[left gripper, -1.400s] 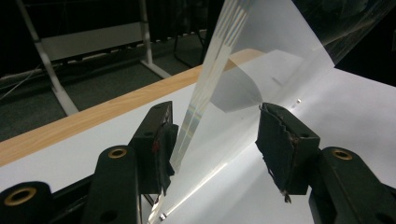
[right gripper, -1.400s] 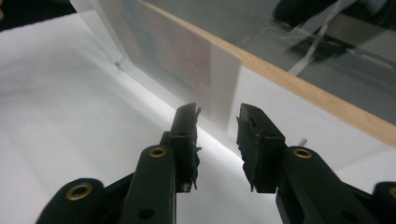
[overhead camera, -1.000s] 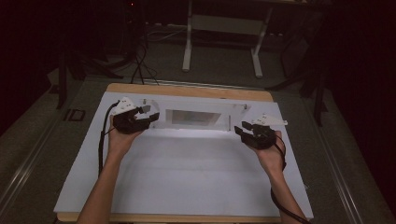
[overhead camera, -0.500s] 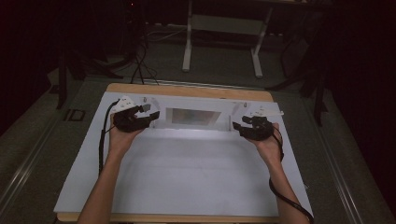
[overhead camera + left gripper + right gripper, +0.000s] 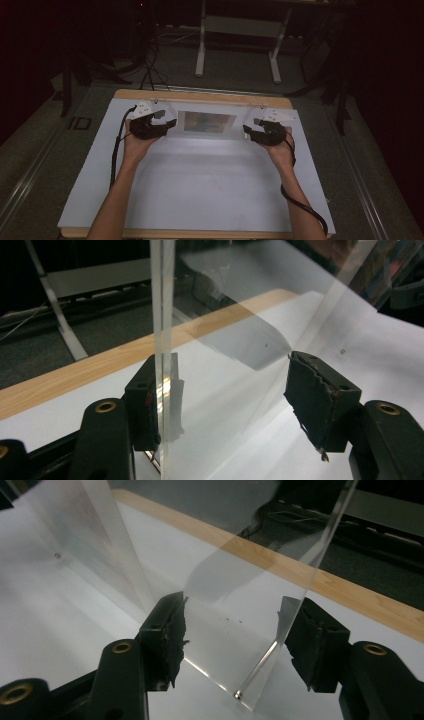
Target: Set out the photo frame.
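Two tools — left tool [image 5: 161, 121], right tool [image 5: 251, 129] — one clear stand [image 5: 207, 121].

A dim lab: white-topped table [image 5: 200, 200], floor cables [image 5: 150, 65], bare metal stand [image 5: 237, 30].

Clear acrylic stand [image 5: 207, 122] blocks the far edge; white table [image 5: 200, 190] nearer lies open

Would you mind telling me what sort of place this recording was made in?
Probably a lab or workshop set up for recording, kept dim. A wooden table under a white sheet is lit against dark surroundings, cables trail over the grey floor behind it, and a metal stand sits beyond.
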`<state>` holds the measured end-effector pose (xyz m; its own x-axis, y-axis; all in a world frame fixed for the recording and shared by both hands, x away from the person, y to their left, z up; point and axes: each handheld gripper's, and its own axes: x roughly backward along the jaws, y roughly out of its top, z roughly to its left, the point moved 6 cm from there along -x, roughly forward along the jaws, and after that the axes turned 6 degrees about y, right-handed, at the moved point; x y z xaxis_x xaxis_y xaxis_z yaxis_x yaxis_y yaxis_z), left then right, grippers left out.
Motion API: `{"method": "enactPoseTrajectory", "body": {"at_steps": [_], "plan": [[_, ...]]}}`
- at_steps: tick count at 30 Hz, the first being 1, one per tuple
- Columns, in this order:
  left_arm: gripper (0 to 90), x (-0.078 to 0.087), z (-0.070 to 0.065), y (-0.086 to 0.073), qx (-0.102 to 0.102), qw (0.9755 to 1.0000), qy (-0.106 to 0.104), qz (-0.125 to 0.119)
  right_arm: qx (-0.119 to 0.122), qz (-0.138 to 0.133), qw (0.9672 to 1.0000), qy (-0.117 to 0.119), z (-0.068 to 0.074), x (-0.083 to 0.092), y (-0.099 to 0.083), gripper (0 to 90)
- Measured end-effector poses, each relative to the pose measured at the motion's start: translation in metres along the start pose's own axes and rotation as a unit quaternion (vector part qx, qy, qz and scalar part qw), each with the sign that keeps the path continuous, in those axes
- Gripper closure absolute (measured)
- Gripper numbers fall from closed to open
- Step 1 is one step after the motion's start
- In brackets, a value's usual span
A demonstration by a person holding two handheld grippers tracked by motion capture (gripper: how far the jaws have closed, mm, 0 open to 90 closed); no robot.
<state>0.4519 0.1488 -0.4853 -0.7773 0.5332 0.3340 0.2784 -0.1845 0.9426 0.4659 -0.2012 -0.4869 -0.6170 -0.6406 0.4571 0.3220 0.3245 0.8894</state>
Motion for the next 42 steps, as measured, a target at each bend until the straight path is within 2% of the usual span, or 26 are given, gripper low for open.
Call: {"method": "enactPoseTrajectory", "body": {"at_steps": [4, 8, 17, 27, 30, 32, 42], "plan": [[37.3, -0.004, 0.003, 0.000, 0.011, 0.9999, 0.004, -0.011, -0.013, -0.011, 0.9998, 0.007, -0.002, -0.007, -0.002, 45.0], [38.4, -0.007, 0.006, 0.001, 0.017, 0.9997, 0.005, -0.018, -0.016, -0.021, 0.9996, -0.001, -0.004, -0.011, -0.002, 44.8], [38.2, -0.015, 0.011, 0.003, 0.022, 0.9992, 0.020, -0.027, -0.028, -0.023, 0.9991, -0.023, -0.007, -0.018, 0.002, 43.6], [38.3, -0.015, 0.011, 0.006, 0.027, 0.9993, 0.022, -0.012, -0.035, -0.018, 0.9988, -0.028, -0.007, -0.018, 0.003, 43.6], [38.4, -0.012, 0.010, 0.005, 0.034, 0.9991, 0.024, -0.004, -0.044, -0.017, 0.9986, -0.021, -0.005, -0.017, 0.004, 43.6], [38.5, -0.009, 0.009, 0.004, 0.044, 0.9988, 0.020, -0.005, -0.049, -0.022, 0.9984, -0.016, -0.003, -0.014, 0.004, 43.8], [38.3, 0.004, 0.003, 0.005, 0.050, 0.9987, 0.012, 0.005, -0.057, -0.013, 0.9981, -0.019, 0.012, -0.001, 0.004, 43.9]]}}
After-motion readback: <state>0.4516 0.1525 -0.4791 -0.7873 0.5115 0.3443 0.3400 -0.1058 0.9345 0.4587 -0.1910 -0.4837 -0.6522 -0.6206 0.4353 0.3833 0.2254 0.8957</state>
